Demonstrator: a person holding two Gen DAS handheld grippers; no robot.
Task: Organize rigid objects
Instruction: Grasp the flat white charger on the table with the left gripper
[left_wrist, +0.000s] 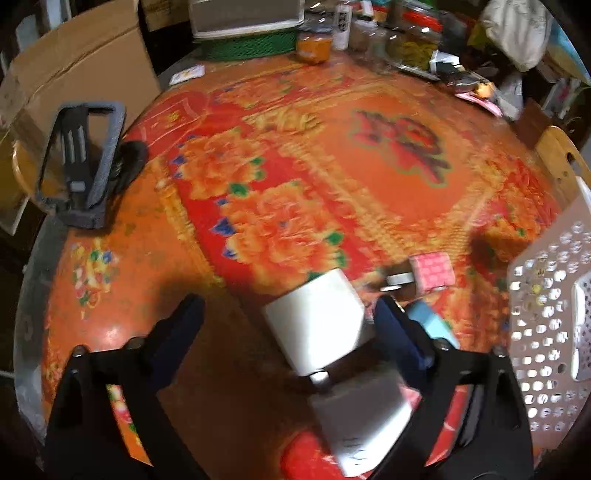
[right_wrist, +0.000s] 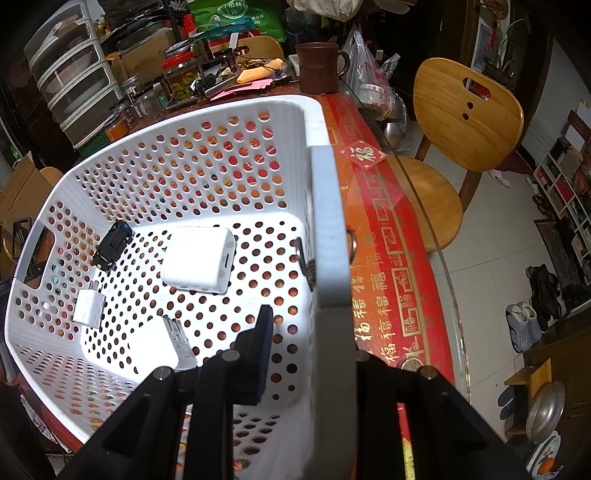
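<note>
— Black fingers (left_wrist: 177, 325) of my left gripper (left_wrist: 291, 321) fill the bottom of its view, spread wide. Between them sits a white block (left_wrist: 314, 325), boxy, smooth, blurred; neither pad presses on it, so nothing is held.

— What else lies by it?

— A second white piece (left_wrist: 362, 417) lies just below, nearer the camera, with a small metal part where the two meet. I can't tell if they are one thing. Beyond the right finger lie a pink box (left_wrist: 432, 271), a grey roll (left_wrist: 397, 278) and something pale blue (left_wrist: 432, 321), all on the red flowered tablecloth (left_wrist: 332, 155).

— And your right side?

— My right gripper (right_wrist: 317, 332) is clamped on the basket (right_wrist: 328, 221) rim: one finger inside, the other hidden behind the wall.

— What is in it?

— On its holed floor I see a big white charger (right_wrist: 199, 260), square with rounded corners, a small white plug (right_wrist: 88, 304), another white adapter (right_wrist: 162, 347) nearest me, and a black toy car (right_wrist: 112, 245).
</note>
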